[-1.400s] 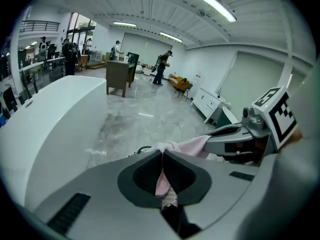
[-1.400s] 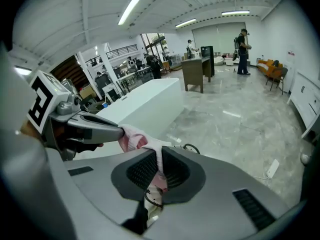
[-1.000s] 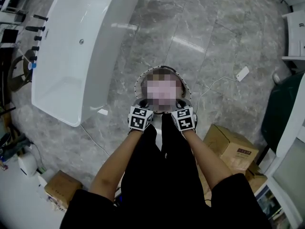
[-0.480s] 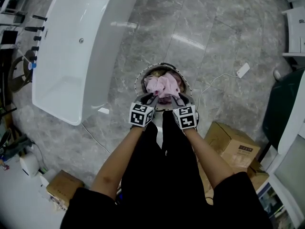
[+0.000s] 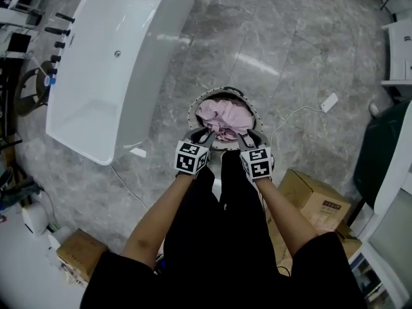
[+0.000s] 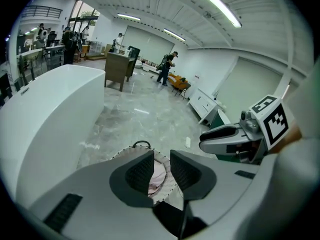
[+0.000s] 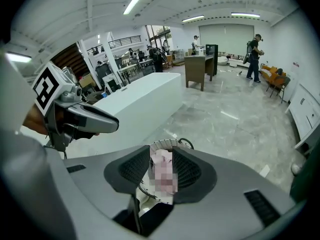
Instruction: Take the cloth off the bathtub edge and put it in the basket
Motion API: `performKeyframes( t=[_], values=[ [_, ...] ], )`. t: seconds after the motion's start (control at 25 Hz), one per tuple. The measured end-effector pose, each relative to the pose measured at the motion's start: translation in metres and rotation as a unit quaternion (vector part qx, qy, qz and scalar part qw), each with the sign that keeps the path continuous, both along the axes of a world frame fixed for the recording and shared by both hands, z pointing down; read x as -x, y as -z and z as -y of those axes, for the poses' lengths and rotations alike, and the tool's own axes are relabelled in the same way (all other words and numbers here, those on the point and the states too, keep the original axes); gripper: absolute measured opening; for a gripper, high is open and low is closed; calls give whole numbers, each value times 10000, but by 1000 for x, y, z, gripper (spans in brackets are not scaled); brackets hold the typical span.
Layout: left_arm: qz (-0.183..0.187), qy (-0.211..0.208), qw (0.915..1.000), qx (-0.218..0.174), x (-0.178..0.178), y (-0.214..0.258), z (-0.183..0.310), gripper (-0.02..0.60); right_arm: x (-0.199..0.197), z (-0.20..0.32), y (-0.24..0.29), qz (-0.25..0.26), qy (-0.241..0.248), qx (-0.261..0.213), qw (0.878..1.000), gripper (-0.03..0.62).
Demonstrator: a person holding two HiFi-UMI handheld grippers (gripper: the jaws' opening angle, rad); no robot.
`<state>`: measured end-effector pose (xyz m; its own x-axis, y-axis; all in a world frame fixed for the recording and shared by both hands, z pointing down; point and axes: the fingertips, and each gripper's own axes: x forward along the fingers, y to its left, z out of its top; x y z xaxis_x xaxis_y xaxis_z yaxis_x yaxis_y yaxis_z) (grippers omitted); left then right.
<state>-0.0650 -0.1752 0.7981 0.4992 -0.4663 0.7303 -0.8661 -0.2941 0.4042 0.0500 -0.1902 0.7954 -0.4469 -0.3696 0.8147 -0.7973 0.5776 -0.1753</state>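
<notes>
The pink cloth (image 5: 223, 118) lies bunched inside the round woven basket (image 5: 193, 112) on the floor. The white bathtub (image 5: 116, 63) stands to the left with nothing on its edge. My left gripper (image 5: 201, 135) hangs over the basket's near rim, open. Through its gap I see the cloth (image 6: 157, 174) below the left gripper (image 6: 161, 164). My right gripper (image 5: 247, 136) is beside it. Its jaws have just been opening, and nothing is pressed between them. The cloth (image 7: 160, 159) shows below the right gripper (image 7: 161, 165), in the basket (image 7: 165, 143).
Cardboard boxes (image 5: 315, 198) sit at the right and another box (image 5: 80, 253) at the lower left. A white cable with an adapter (image 5: 328, 100) runs across the marble floor. Faucet fittings (image 5: 58, 28) line the wall left of the tub. People stand far off (image 7: 255, 56).
Both grippers have drawn back a little from the basket's middle to its near rim and risen. The pink cloth stays in the basket.
</notes>
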Motion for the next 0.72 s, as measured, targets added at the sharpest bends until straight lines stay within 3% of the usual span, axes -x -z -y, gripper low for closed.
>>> performKeyframes(
  t=[0.2, 0.36, 0.52, 0.6, 0.72],
  values=[
    [24, 34, 9989, -465, 4, 32, -14, 109, 9, -21, 17, 133, -95, -82, 9998, 150],
    [-463, 224, 9946, -900, 1, 78, -18, 103, 18, -36, 47, 395, -234, -188, 9988, 150],
    [-570, 204, 9888, -1368, -3, 126, -22, 54, 17, -48, 90, 688, -532, -454, 9952, 150],
    [-773, 140, 9828, -1673, -7, 155, -27, 17, 13, -54, 115, 797, -713, -647, 9922, 150],
    [-1158, 86, 9684, -2209, -7, 204, -36, 15, 12, -65, 144, 897, -917, -903, 9876, 150]
  ],
)
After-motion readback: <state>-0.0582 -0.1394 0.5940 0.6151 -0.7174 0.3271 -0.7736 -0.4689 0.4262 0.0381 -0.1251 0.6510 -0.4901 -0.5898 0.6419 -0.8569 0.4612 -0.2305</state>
